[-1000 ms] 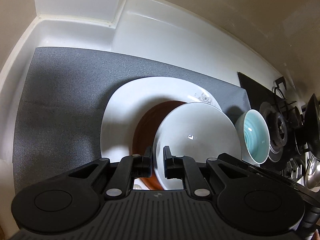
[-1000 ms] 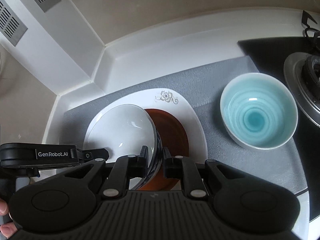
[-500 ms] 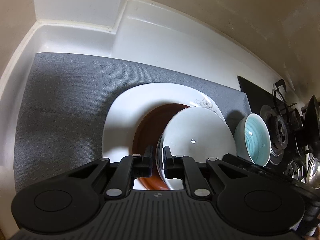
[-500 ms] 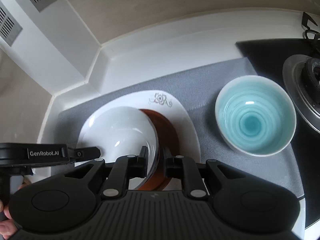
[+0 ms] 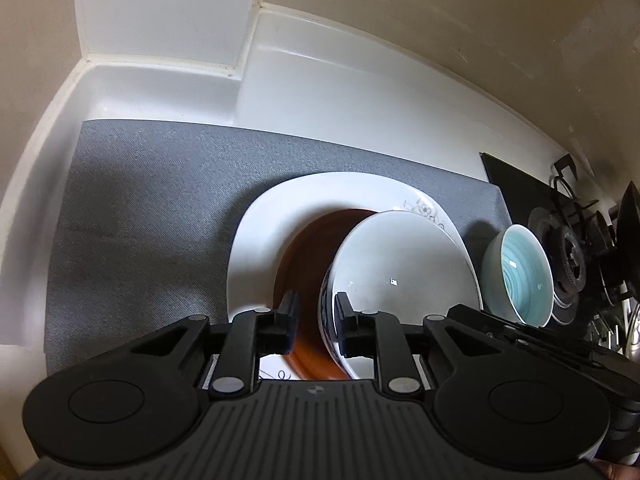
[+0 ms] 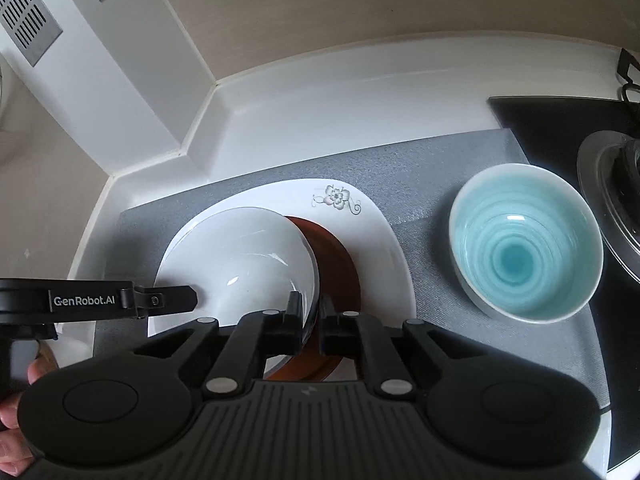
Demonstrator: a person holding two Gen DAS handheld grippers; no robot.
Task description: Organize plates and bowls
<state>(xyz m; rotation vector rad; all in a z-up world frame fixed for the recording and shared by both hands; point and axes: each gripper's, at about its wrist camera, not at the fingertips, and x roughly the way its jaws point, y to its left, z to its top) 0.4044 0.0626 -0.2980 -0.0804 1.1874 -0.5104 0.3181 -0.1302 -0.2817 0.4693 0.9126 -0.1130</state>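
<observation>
A white bowl (image 5: pixel 400 272) with a blue-patterned outer wall sits tilted over a brown plate (image 5: pixel 304 248), which lies on a white square plate (image 5: pixel 272 216) with a flower print. The jaws of my left gripper (image 5: pixel 315 312) are opening. The bowl's near rim stands between them, with a gap on the left side. My right gripper (image 6: pixel 311 312) is shut on the opposite rim of the white bowl (image 6: pixel 240 256), above the brown plate (image 6: pixel 340 264) and the white plate (image 6: pixel 380 240). The left gripper's finger (image 6: pixel 160 300) shows at the bowl's left side.
A teal-glazed bowl (image 6: pixel 524 248) stands on the grey mat (image 5: pixel 160 200) to the right of the plates. Beyond it is a black gas stove (image 6: pixel 616 184) with a burner. White counter walls close the back and the left. A hand (image 6: pixel 12 420) shows at the lower left.
The left jaws have parted and no longer pinch the bowl's rim. The bowl's blue outer wall now shows in the left wrist view. The right gripper keeps its hold.
</observation>
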